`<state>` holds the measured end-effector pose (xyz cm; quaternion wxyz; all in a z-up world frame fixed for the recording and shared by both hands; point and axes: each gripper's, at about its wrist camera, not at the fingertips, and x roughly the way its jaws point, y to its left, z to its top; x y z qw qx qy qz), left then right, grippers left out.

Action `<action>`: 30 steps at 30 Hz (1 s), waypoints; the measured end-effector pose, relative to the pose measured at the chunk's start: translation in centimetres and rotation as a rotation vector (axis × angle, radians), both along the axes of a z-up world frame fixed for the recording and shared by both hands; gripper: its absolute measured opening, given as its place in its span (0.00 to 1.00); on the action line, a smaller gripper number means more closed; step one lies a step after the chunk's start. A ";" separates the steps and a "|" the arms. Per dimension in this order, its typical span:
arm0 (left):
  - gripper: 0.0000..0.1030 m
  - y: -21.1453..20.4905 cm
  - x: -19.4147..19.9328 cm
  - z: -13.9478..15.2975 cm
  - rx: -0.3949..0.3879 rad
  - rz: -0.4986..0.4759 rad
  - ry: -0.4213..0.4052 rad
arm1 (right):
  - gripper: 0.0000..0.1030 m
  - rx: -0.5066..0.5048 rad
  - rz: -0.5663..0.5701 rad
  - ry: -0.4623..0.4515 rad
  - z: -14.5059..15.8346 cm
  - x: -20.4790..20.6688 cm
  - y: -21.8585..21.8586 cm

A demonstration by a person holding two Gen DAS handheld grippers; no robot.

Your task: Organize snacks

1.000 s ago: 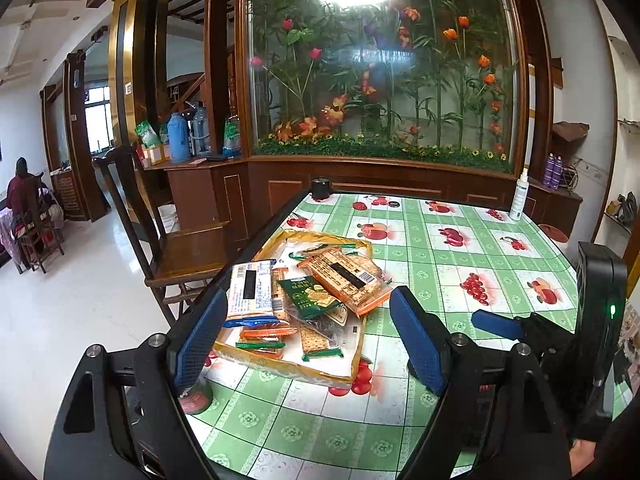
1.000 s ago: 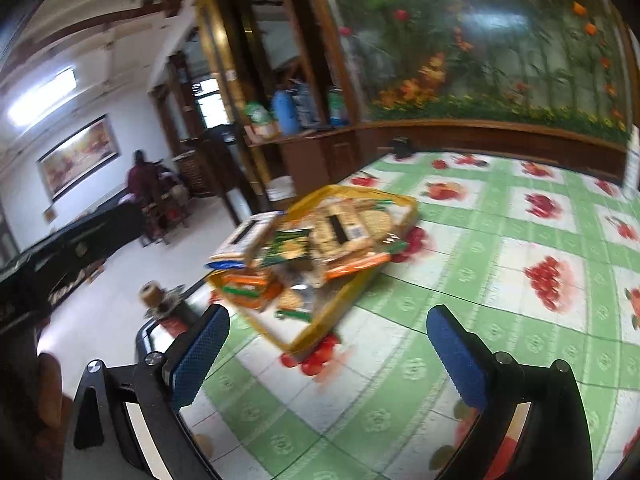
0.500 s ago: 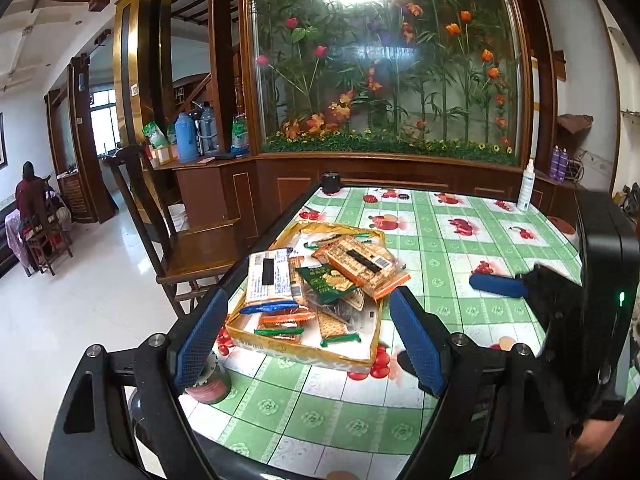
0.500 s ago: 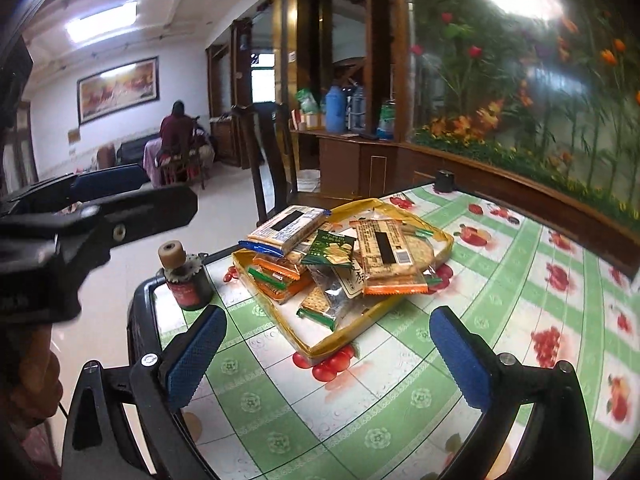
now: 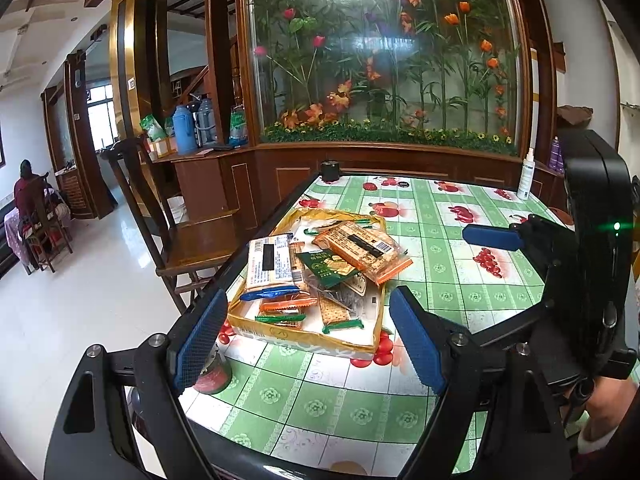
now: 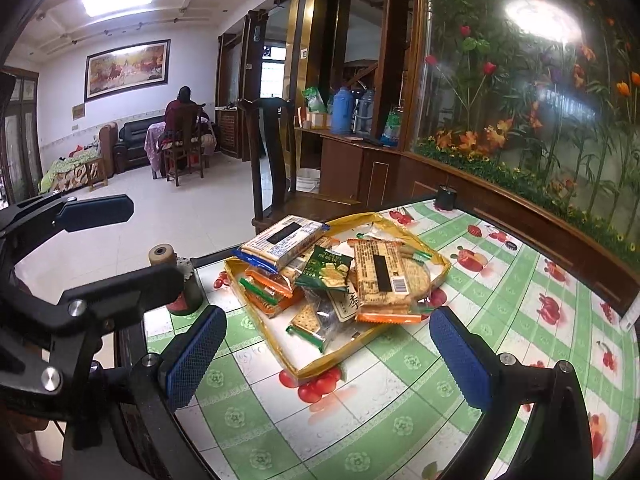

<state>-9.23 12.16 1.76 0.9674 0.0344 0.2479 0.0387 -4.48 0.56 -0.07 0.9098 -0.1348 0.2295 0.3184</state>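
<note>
**Both grippers hang spread over the table edge, snack tray just ahead**

Nearest the left wrist camera, the left gripper (image 5: 308, 340) stands with its blue pads wide apart and nothing between them; it hovers above the green checked tablecloth (image 5: 320, 404) without touching it. From the right wrist camera, the right gripper (image 6: 328, 356) is likewise spread to its widest, empty, over the near edge of the same cloth. The two tools sit side by side, each showing at the edge of the other's view.

Just beyond the fingertips lies the yellow tray (image 5: 304, 336), near the table's left edge. It holds a loose heap of snacks. A white cracker pack with a blue end (image 5: 270, 262) lies on top at the left, tilted over smaller orange and green packets (image 5: 286, 308). A dark green packet (image 5: 330, 266) sits in the middle, and an orange-edged biscuit pack (image 5: 362, 248) lies slantwise at the right, its end overhanging the tray rim. A single cracker sleeve (image 5: 336, 314) rests at the front.

Beside the tray's near left corner stands a small red-based jar with a cork top (image 6: 176, 276), at the table's edge.

Further off, a small black pot (image 5: 330, 171) stands at the far edge of the table, a wooden chair (image 5: 176, 216) stands to the left, and a glass panel of artificial flowers (image 5: 384, 60) rises behind. A seated person (image 6: 182, 120) shows far across the room.
</note>
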 end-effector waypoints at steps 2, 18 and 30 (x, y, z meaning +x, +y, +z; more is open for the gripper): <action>0.81 0.0 0.0 0.0 0.002 0.003 0.004 | 1.00 -0.013 0.000 -0.010 0.0 0.0 0.3; 0.81 0.2 0.2 0.0 0.003 0.011 0.005 | 1.00 -0.008 -0.006 0.011 -0.4 1.2 -0.5; 0.81 0.6 0.1 0.2 0.004 0.025 0.000 | 1.00 -0.019 -0.005 0.010 -0.5 1.4 -0.6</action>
